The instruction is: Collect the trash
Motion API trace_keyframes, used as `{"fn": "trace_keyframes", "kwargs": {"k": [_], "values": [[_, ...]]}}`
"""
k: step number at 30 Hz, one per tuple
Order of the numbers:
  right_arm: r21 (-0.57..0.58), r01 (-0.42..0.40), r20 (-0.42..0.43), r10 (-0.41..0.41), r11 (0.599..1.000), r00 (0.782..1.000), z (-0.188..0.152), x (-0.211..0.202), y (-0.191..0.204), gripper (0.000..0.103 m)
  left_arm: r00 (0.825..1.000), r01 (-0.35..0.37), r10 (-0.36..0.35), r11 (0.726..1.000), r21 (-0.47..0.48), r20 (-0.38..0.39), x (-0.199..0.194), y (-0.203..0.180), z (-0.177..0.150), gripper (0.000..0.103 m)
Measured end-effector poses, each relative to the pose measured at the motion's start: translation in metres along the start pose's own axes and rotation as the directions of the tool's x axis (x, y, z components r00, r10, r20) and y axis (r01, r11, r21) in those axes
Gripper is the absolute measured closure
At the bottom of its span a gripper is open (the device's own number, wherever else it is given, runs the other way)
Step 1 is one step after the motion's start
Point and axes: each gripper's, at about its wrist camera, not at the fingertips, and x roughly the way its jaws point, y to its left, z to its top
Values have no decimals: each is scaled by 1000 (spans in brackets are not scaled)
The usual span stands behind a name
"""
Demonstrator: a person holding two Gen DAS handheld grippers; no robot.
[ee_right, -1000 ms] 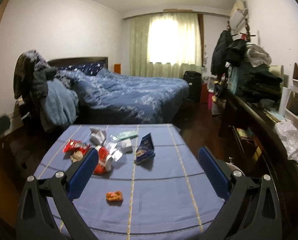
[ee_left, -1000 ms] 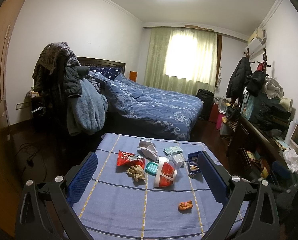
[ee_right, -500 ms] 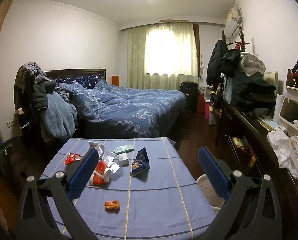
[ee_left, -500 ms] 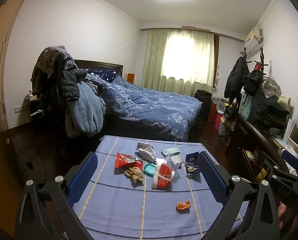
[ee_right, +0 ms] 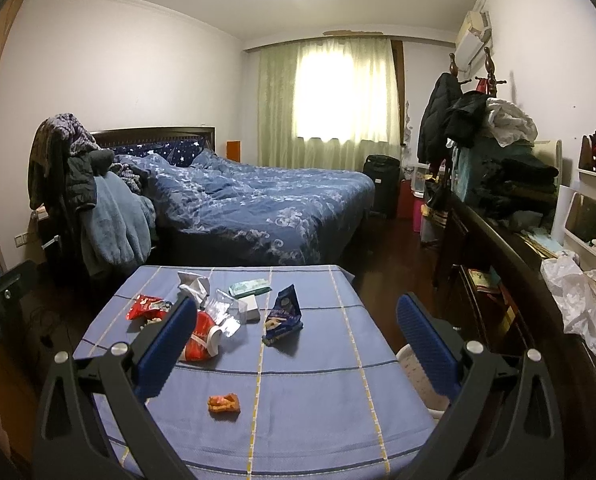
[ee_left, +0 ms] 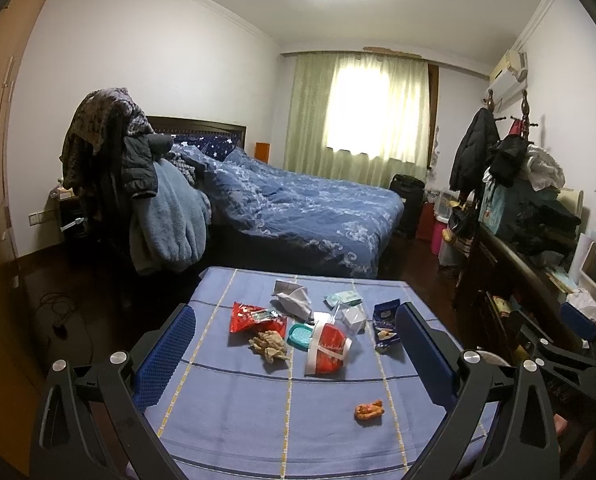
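Both grippers hang above the near end of the table (ee_left: 226,420), pointing forward and slightly down at it, level with each other. The left gripper (ee_left: 296,356) has its blue pads (ee_left: 166,356) spread wide with nothing between them; the right gripper (ee_right: 294,352) is spread just as wide and equally empty. The right gripper also shows at the right edge of the left view, off beside the table.

The trash lies in a loose cluster on the blue cloth, ahead of both grippers and touched by neither. In the left view it sits between the spread fingers: a red wrapper (ee_left: 256,316), a crumpled brown scrap (ee_left: 269,345) just in front of it, a teal lid (ee_left: 299,335), a red-and-white bag (ee_left: 327,347), white crumpled paper (ee_left: 292,298), a green packet (ee_left: 342,299), a small white box (ee_left: 353,317) and a dark blue pack (ee_left: 385,322). An orange scrap (ee_left: 369,410) lies apart, nearest the grippers.

In the right view the cluster sits left of centre. The left finger covers part of the red-and-white bag and the edge of the red wrapper; the blue pack stands clear between the fingers. A pale bin (ee_right: 419,376) beside the table's right edge is half hidden behind the right finger. Print on the wrappers is too small to read. A thumb edge shows at the frame's lower left, cut off.
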Motion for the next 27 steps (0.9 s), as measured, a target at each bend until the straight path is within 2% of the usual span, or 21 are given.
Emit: {"fn": "trace_keyframes", "kwargs": {"k": [5, 9, 14, 15, 18, 24, 27], "values": [[-16, -23, -71, 22, 1000, 997, -15, 28, 6, 3, 996, -30, 30, 1000, -2, -79, 34, 6, -12, 4], [-22, -38, -164, 34, 999, 986, -35, 63, 10, 3, 980, -59, 55, 998, -15, -190, 79, 16, -31, 4], [-11, -54, -295, 48, 998, 954, -61, 116, 13, 3, 936, -93, 77, 995, -29, -345, 145, 32, -59, 4], [-8, -57, -314, 52, 998, 948, -66, 123, 14, 3, 921, -95, 77, 995, -29, -382, 162, 34, -64, 4], [7, -78, -371, 75, 997, 926, -76, 148, 15, 3, 892, -116, 92, 993, -28, -442, 199, 36, -71, 4], [15, -116, -412, 112, 993, 904, -82, 176, 16, 3, 843, -199, 153, 979, -35, -515, 267, 38, -79, 4], [17, -126, -405, 122, 992, 906, -79, 186, 15, 3, 820, -222, 160, 974, -47, -549, 288, 40, -86, 8]]}}
